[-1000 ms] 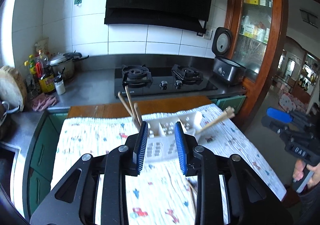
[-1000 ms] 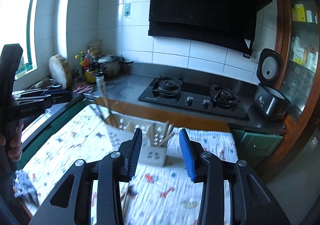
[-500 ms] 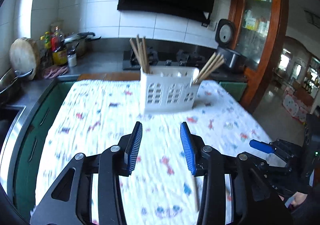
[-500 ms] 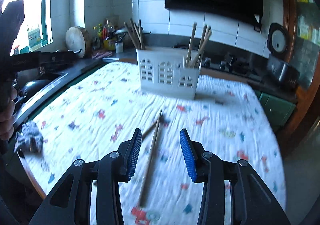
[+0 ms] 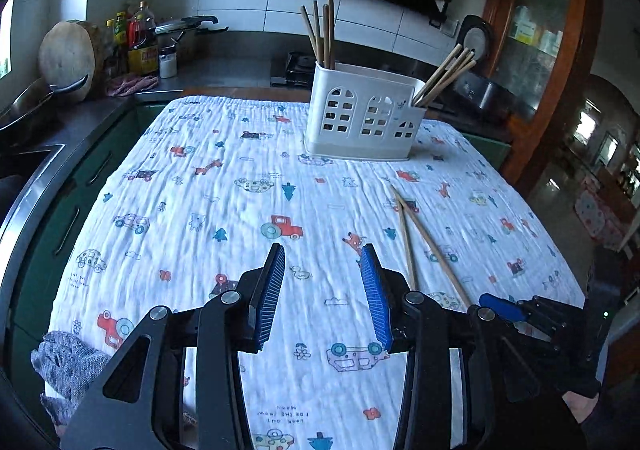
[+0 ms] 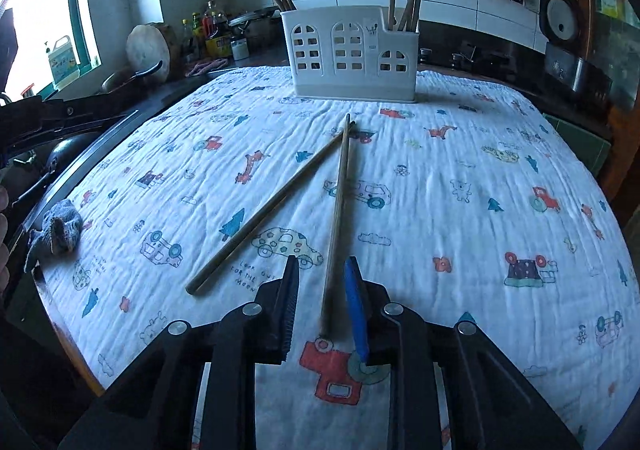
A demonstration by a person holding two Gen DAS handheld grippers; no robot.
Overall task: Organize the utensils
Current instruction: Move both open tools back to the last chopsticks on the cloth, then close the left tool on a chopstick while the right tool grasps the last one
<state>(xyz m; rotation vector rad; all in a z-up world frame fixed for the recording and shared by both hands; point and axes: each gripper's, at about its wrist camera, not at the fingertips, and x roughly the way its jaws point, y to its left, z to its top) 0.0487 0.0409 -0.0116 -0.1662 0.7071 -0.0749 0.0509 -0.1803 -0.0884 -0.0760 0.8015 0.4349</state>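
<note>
The right gripper stood open, its near wooden chopstick lying between the fingers on the white cartoon-printed cloth. The left gripper gaped open, holding nothing. A second chopstick lay beside, tips meeting, before the white plastic utensil holder.

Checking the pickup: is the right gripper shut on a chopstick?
No, open. The right gripper straddles one chopstick lying on the cloth, gaps visible at both pads.
</note>
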